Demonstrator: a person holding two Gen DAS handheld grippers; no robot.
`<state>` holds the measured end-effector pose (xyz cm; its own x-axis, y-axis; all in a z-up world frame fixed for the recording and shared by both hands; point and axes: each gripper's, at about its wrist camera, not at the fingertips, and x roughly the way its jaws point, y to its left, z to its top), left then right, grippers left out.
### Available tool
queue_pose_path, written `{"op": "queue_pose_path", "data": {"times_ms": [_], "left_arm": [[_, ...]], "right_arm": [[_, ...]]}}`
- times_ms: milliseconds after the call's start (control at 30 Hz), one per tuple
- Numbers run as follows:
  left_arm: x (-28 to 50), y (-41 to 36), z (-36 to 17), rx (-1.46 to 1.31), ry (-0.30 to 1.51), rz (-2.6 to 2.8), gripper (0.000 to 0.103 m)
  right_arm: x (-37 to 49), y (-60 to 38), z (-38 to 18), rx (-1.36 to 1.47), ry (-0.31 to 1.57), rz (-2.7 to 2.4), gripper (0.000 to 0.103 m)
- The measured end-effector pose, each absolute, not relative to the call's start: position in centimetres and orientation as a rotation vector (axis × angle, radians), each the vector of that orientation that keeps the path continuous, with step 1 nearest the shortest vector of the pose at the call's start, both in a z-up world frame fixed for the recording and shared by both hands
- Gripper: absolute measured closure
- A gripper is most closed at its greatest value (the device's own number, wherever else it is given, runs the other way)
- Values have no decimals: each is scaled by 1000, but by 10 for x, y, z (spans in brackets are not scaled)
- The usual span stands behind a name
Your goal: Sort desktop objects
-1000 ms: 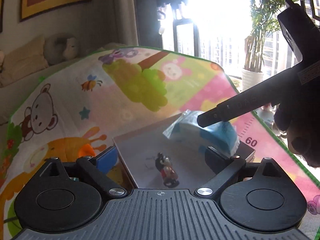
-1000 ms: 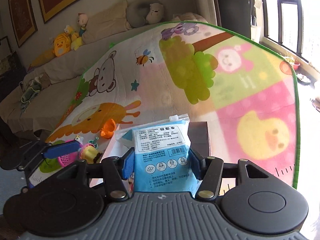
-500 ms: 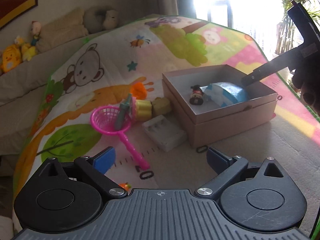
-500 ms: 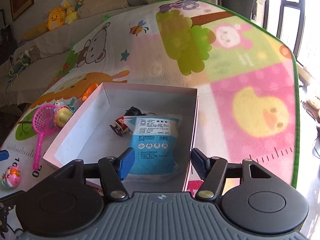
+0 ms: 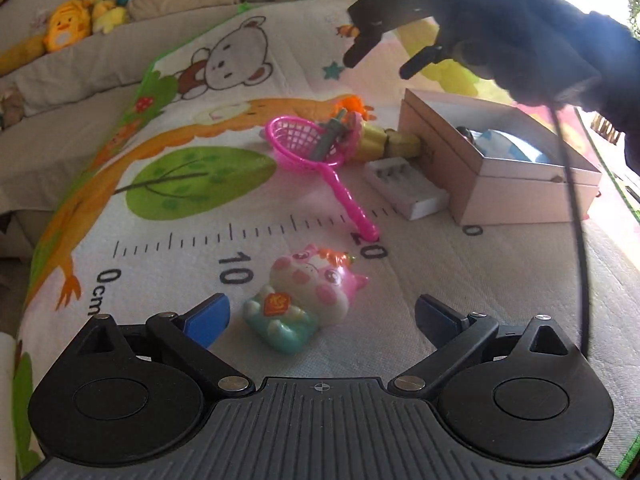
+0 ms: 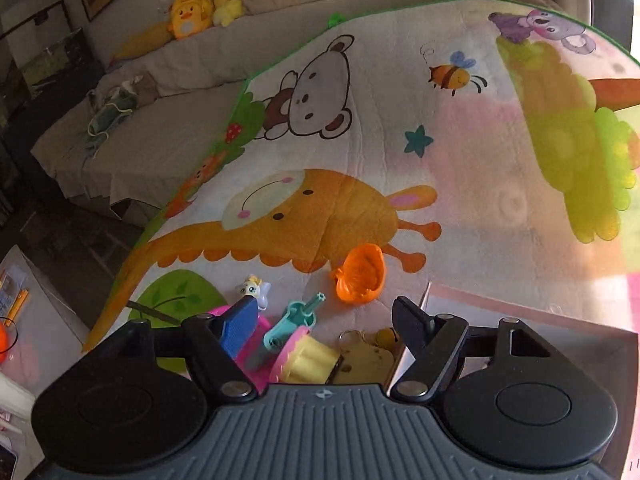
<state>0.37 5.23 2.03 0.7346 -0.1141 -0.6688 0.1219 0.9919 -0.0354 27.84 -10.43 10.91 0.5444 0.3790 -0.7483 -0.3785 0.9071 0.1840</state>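
My left gripper is open and empty, low over the play mat, with a pink and teal unicorn toy lying between its fingers. A pink cardboard box stands at the right and holds a blue packet. My right gripper is open and empty. It hovers over a yellow and pink cup toy, a teal toy and a yellow keychain, left of the box's corner. In the left wrist view it hangs above the box.
A pink toy net, a white tray and yellow toys lie left of the box. An orange shell and a small white figure lie on the mat. Plush toys sit on the sofa behind.
My left gripper pulled back from the box and came down over the unicorn toy. My right gripper let go of the blue packet in the box and moved left over the loose toys.
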Motion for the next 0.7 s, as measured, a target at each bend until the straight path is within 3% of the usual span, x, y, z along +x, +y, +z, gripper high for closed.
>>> {"op": "queue_pose_path", "data": {"times_ms": [167, 267, 300, 367, 633, 667, 700], "left_arm": [[3, 56, 18, -14, 739, -130, 2], [4, 60, 18, -26, 744, -130, 2], [4, 60, 18, -30, 747, -134, 5], [4, 60, 18, -41, 755, -146, 13], [19, 43, 15, -24, 769, -143, 33], [21, 39, 15, -18, 768, -151, 36], [24, 34, 14, -9, 766, -158, 37]], "right_arm": [[336, -59, 65, -144, 950, 301, 30], [354, -51, 46, -181, 992, 270, 42], [357, -51, 42, -183, 1019, 266, 58], [355, -52, 38, -189, 1047, 280, 59], [271, -80, 100, -144, 872, 482, 61], [258, -85, 109, -144, 847, 512, 65], [242, -93, 119, -138, 827, 543, 77]]}}
